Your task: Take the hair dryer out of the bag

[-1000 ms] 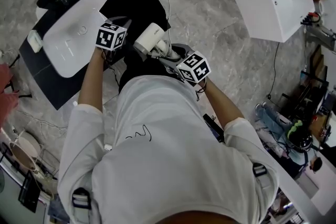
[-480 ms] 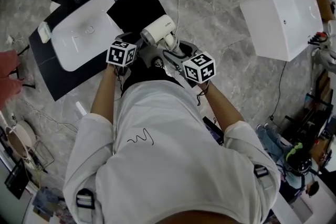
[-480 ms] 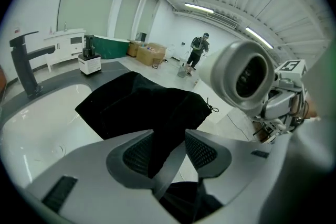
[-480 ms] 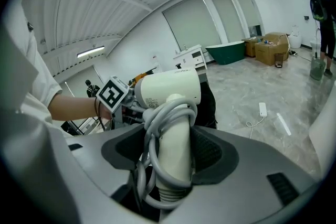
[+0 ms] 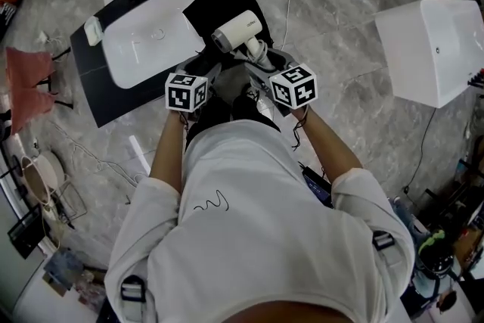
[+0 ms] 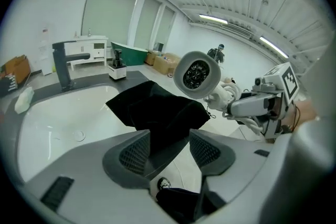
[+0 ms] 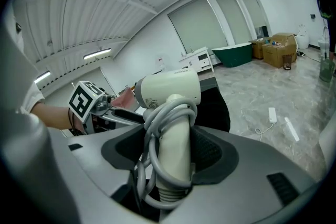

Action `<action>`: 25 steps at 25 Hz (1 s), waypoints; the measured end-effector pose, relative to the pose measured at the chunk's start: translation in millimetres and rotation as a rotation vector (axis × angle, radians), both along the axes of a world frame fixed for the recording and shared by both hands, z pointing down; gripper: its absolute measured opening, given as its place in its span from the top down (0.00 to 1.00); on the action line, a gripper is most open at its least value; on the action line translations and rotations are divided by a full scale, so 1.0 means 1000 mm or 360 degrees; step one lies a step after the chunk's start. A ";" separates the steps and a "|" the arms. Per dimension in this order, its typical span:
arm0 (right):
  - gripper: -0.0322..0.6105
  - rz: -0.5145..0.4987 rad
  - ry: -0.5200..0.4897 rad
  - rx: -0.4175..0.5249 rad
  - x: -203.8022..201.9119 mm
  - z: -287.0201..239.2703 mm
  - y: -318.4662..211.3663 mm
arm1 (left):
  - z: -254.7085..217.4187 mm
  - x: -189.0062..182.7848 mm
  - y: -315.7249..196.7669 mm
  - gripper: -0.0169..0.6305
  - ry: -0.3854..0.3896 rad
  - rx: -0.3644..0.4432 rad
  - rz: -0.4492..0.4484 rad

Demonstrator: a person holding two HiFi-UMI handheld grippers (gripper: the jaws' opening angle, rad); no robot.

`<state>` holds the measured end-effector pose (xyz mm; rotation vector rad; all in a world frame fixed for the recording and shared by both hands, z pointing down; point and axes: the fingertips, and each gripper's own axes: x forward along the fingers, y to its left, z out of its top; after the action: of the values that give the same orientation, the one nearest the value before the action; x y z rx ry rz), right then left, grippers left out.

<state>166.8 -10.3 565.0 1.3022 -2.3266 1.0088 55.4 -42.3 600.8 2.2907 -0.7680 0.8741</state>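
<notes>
Hair dryer (image 7: 170, 89): white and out of the bag, held up in the air just beside it. One round, grilled end is turned toward the left gripper, and its pale cord (image 7: 149, 128) is looped round the handle.
Right gripper (image 7: 170, 148): fingers are clamped on the dryer's handle, one pad on each side, with the cord loops lying under the grip.
Left gripper (image 6: 169, 143): the jaws have just been opening and stand spread wide. Neither pad presses on anything; only the bag's dark cloth shows beyond the gap.
Bag (image 6: 157, 110): black soft cloth, slack and crumpled, lying on the black counter (image 5: 98, 87) just beside the basin, with one part hanging over the near edge. The dryer is apart from it. Whether anything lies inside cannot be told.
Sink basin (image 5: 144, 49): white, sunk in the counter, with a round drain in its floor. The bag lies outside its rim, not in it.
Faucet (image 6: 63, 63): dark, upright at the far side of the basin.
</notes>
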 end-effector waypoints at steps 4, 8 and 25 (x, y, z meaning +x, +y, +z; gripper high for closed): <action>0.54 -0.0070 0.0009 -0.0008 -0.020 -0.001 -0.007 | -0.007 -0.032 0.000 0.62 0.0044 0.0021 -0.0207; 0.54 -0.0142 0.0003 -0.0009 -0.048 -0.005 -0.011 | -0.002 -0.076 0.006 0.75 -0.0013 0.0016 -0.0371; 0.54 -0.0508 -0.0061 -0.0165 -0.313 0.017 0.002 | -0.013 -0.378 0.070 0.93 -0.0070 0.0183 -0.1065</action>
<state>-146.2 -8.8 581.7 0.8444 -2.3750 1.0378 -322.8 27.4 587.6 1.8963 -1.5138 0.5718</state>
